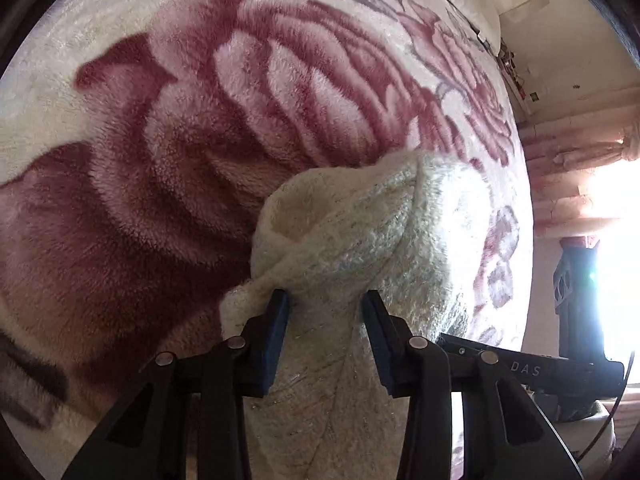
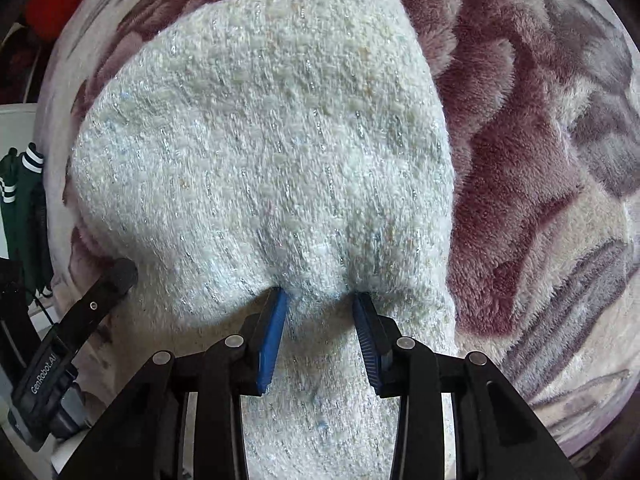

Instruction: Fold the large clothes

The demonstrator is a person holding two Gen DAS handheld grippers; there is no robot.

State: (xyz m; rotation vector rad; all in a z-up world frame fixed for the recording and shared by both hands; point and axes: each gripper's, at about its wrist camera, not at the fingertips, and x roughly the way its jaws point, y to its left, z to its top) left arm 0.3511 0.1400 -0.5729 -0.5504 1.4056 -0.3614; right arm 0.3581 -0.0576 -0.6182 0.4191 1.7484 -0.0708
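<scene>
The left gripper (image 1: 326,300) is partly closed, its blue pads pinching a bunched fold of the cream fuzzy sweater (image 1: 360,232), which rises between the fingers and spills ahead of them. The right gripper (image 2: 320,298) likewise clamps a gathered ridge of the same sweater (image 2: 260,128), whose body spreads out beyond the tips. Beneath lies a plush rose-patterned blanket (image 1: 200,120).
</scene>
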